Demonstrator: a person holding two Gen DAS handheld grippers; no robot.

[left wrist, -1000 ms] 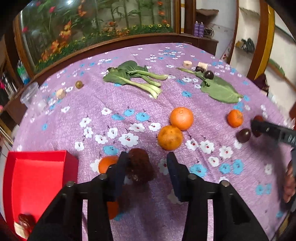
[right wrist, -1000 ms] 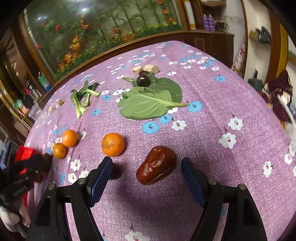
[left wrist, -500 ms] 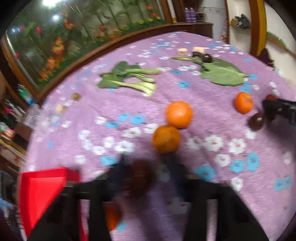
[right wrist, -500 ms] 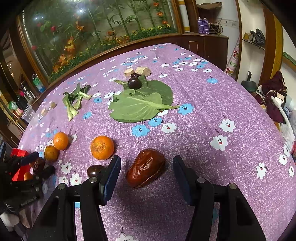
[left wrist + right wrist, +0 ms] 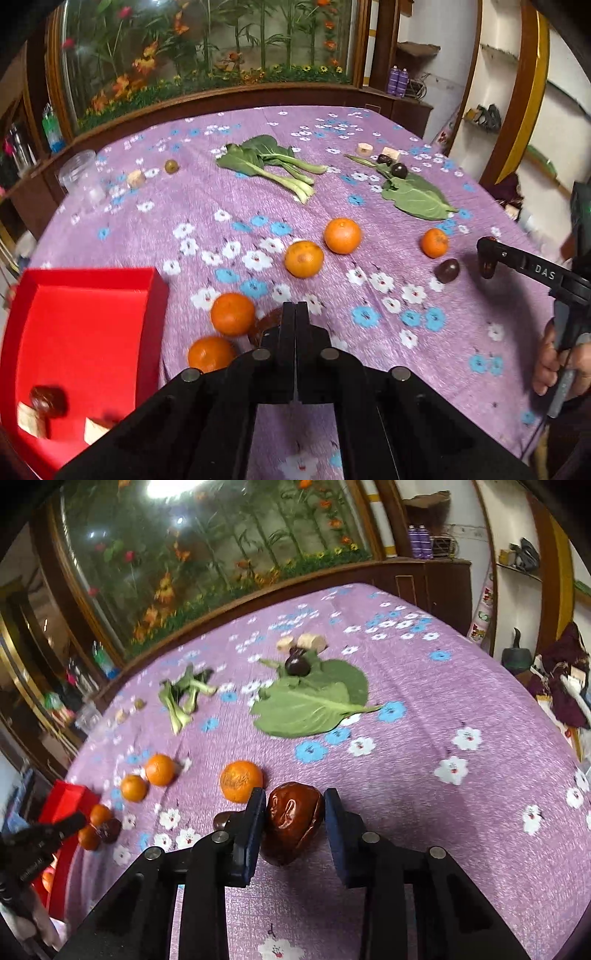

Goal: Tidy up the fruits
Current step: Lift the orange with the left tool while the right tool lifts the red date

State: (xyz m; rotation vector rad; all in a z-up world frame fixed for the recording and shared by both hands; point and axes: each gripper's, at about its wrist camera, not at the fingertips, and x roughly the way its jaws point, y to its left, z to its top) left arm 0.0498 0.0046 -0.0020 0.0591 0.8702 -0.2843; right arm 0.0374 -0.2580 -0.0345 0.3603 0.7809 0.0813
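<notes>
My left gripper [image 5: 295, 308] is shut with its fingers together and nothing between them. A dark brown fruit [image 5: 266, 325] lies on the cloth just left of and partly behind its fingers, next to two oranges [image 5: 232, 313]. The red box [image 5: 79, 332] at the left holds a dark fruit [image 5: 48, 400] and pale chunks. My right gripper [image 5: 294, 805] is shut on a large brown date [image 5: 293, 821]. Several more oranges [image 5: 341, 235] and a dark plum [image 5: 447, 270] lie mid-table.
Bok choy [image 5: 273, 166] and a big green leaf [image 5: 415, 195] with a dark plum [image 5: 399, 170] lie at the far side of the purple flowered tablecloth [image 5: 406, 350]. A clear plastic jar [image 5: 79, 175] stands far left. A planted glass case runs behind the table.
My left gripper has shut fully and the dark brown fruit that was between its fingers now lies beside them. My right gripper has closed around the brown date.
</notes>
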